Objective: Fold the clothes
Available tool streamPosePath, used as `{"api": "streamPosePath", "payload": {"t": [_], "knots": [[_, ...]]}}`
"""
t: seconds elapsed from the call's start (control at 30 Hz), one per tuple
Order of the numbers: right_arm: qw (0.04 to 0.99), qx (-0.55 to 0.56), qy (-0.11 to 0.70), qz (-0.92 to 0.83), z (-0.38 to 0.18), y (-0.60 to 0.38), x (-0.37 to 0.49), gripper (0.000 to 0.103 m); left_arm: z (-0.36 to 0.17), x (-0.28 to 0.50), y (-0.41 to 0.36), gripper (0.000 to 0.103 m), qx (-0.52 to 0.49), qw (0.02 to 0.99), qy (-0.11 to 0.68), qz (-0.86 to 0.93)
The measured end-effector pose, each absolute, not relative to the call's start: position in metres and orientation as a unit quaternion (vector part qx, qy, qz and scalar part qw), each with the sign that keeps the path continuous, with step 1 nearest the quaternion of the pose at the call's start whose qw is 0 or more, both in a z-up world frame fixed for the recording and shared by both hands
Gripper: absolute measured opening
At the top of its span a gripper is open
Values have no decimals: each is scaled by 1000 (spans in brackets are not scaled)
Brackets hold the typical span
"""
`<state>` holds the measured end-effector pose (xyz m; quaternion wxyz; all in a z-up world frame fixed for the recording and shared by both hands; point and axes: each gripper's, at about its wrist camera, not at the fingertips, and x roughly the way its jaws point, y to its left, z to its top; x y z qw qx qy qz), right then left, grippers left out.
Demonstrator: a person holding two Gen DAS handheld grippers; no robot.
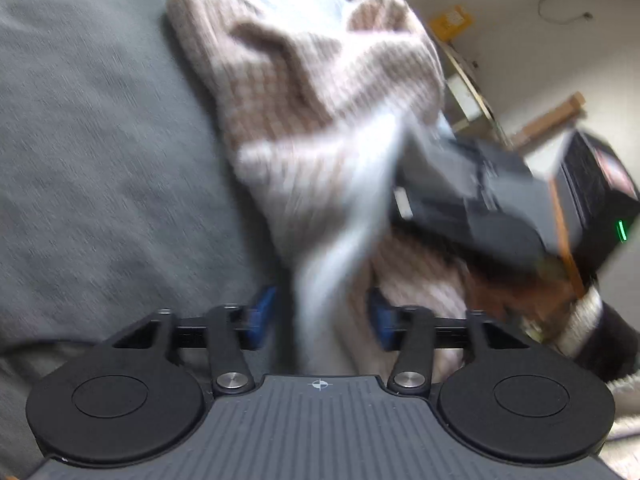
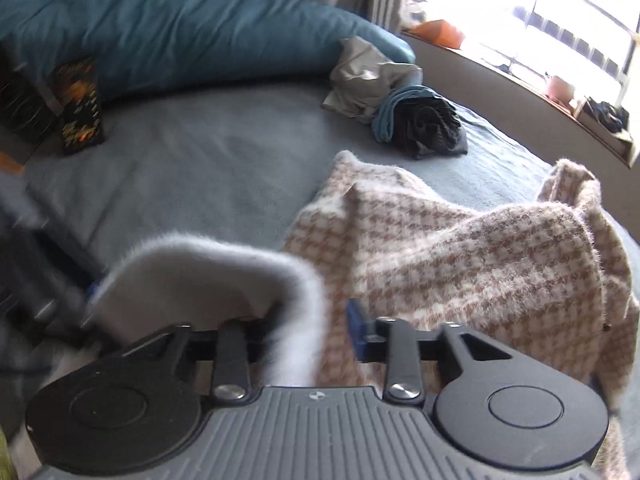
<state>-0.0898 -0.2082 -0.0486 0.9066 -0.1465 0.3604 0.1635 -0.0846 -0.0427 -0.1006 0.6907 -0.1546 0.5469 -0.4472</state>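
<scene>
Sunlit window (image 2: 540, 12), blue-sheeted bed (image 2: 192, 168)

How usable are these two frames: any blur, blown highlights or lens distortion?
Left wrist view: heavy motion blur smears the checked garment and the right gripper. Right wrist view: mostly sharp, though the white hem near the lens is blurred, the window is blown out, and fisheye bends the sill.

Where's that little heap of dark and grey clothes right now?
In the right wrist view, the heap of clothes sits on the blue bed, upper centre-right, against the teal duvet and beyond the checked garment.
</scene>
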Motion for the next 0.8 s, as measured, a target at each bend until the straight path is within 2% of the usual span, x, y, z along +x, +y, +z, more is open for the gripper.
{"api": "streamPosePath", "payload": {"t": [0.07, 0.17, 0.37, 0.4, 0.47, 0.5, 0.57, 0.67, 0.8], "knots": [[914, -131, 351, 154, -46, -208, -78, 16, -101, -91, -46, 61, -145, 674, 555, -466], [920, -110, 348, 144, -44, -208, -62, 14, -103, -101, -53, 67, -139, 650, 567, -486], [927, -93, 341, 126, -44, -209, -52, 11, -109, -112, -73, 65, -123, 658, 572, -475], [930, -87, 337, 120, -42, -212, -53, 10, -110, -112, -76, 62, -118, 662, 571, -470], [936, -74, 327, 108, -38, -217, -56, 8, -108, -112, -82, 33, -104, 673, 568, -462], [940, -67, 321, 99, -35, -221, -57, 8, -106, -111, -83, 29, -98, 679, 567, -456], [947, -51, 306, 80, -28, -231, -60, 6, -97, -109, -84, 14, -90, 699, 554, -444], [961, -26, 271, 41, -10, -249, -68, 5, -69, -104, -80, 10, -76, 740, 511, -431], [980, 11, 197, -23, 32, -280, -85, 4, -8, -90, -72, 9, -66, 804, 414, -421]]}}
